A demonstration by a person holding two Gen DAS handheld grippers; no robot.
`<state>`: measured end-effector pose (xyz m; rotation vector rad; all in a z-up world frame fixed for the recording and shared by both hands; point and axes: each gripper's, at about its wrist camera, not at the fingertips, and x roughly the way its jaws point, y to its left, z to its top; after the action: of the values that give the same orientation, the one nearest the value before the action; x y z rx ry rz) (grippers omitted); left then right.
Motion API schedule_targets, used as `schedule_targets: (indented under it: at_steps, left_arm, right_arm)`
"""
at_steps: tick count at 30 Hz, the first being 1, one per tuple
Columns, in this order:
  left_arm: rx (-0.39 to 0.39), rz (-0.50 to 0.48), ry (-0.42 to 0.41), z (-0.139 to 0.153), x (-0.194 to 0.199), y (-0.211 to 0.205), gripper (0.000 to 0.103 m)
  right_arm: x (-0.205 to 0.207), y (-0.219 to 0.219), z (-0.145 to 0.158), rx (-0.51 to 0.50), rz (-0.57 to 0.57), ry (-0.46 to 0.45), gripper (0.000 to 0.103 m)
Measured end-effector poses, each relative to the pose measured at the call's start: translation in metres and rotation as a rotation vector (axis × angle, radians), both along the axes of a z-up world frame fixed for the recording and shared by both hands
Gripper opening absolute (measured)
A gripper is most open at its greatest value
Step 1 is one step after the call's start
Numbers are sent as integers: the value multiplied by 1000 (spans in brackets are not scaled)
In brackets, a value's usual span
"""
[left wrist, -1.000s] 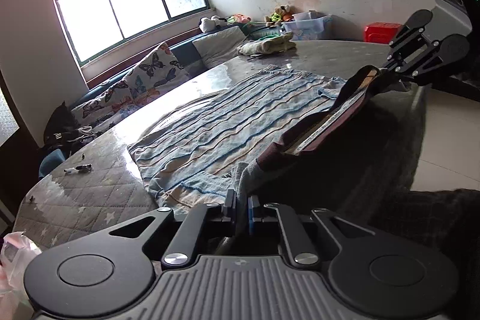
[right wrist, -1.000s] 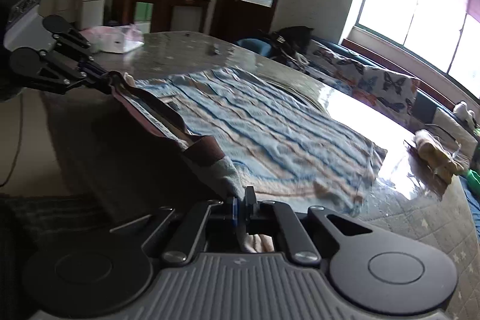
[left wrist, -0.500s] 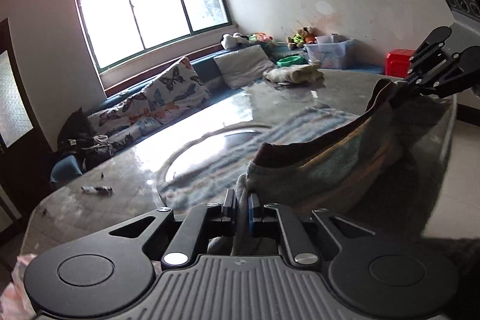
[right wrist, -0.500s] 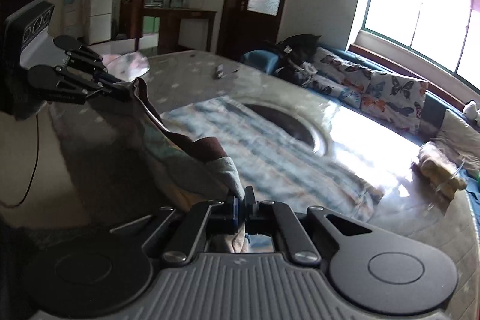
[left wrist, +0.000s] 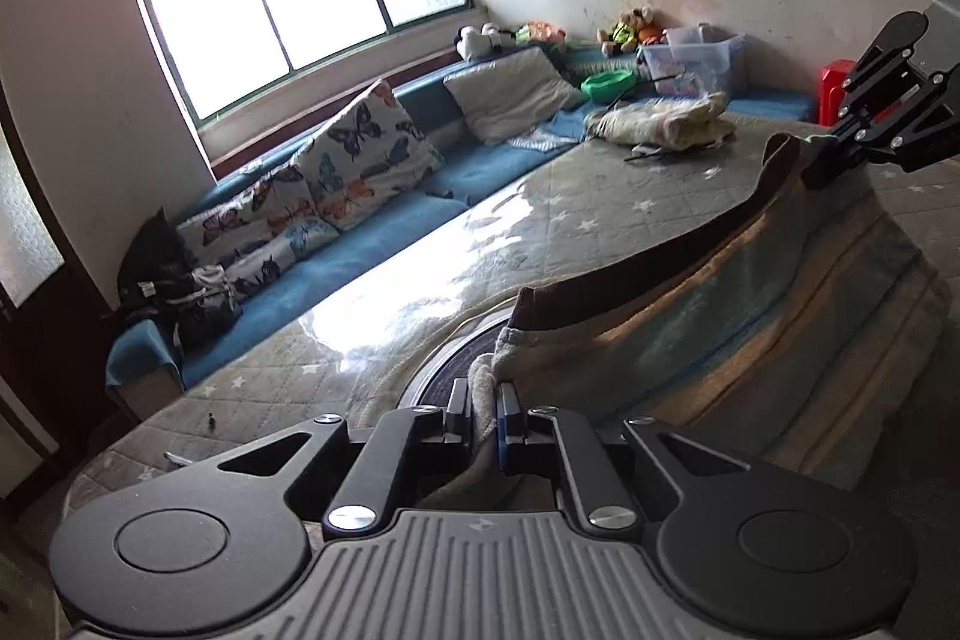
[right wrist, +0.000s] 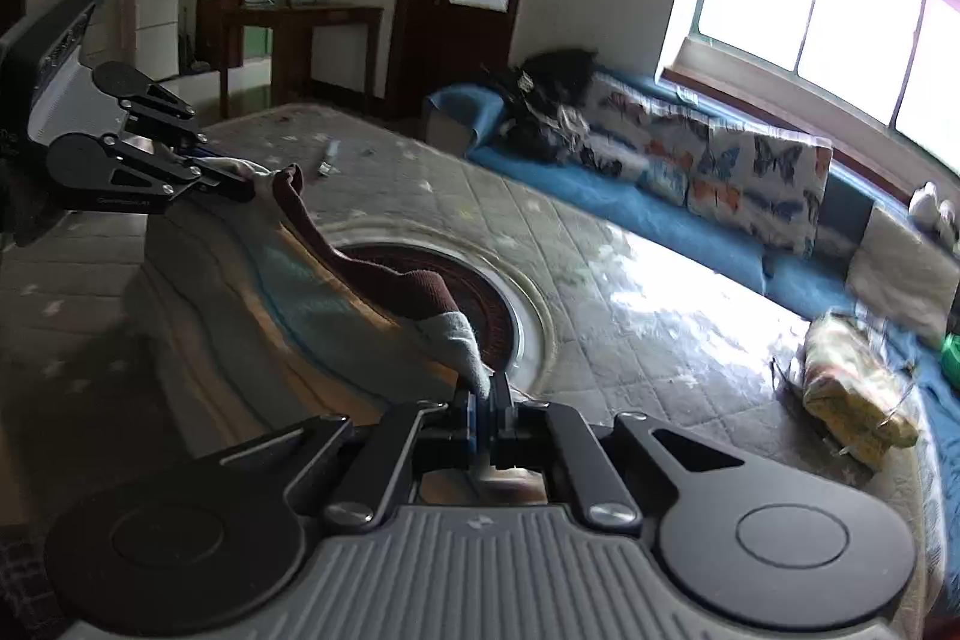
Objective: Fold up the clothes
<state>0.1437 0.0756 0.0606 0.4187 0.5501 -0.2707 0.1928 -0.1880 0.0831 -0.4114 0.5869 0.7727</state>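
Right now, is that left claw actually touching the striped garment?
Touching. In the left wrist view, the left gripper has its jaws shut on a corner of the striped garment.

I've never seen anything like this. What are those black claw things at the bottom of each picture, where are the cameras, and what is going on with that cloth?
No robot here: a person holds a hand-held pincer tool in each hand, and each tool carries a wide-angle camera looking along its two fingers. One picture comes from the left gripper, the other from the right gripper; each also shows the other tool off to the side. Both are shut on the brown-edged rim of one striped garment, which hangs stretched between them above a table covered with a star-patterned quilt. A folded bundle lies at the table's far edge, with a blue sofa behind. The job is folding clothes.
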Motion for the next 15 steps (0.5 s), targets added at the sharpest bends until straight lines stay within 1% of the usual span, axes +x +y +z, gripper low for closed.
schedule_targets:
  at_steps: [3, 5, 8, 11, 12, 14, 15]
  left_arm:
    - [10, 29, 53, -20, 31, 1, 9]
    - [7, 51, 80, -32, 49, 4, 9]
    - [2, 84, 109, -48, 68, 7, 11]
    - [-13, 120, 131, -60, 81, 10, 13]
    - [-19, 135, 139, -64, 84, 11, 13]
    - [-24, 158, 143, -69, 87, 11, 16]
    - [-25, 171, 145, -72, 88, 11, 17]
  right_arm:
    - [29, 8, -17, -17, -20, 35, 3]
    - [49, 14, -33, -26, -37, 63, 3]
    - [68, 18, -52, -13, -58, 89, 4]
    - [83, 18, -70, 11, -109, 129, 5]
    - [87, 18, -75, 20, -130, 140, 10]
    - [95, 15, -84, 52, -180, 171, 13]
    - [101, 11, -87, 85, -213, 195, 18]
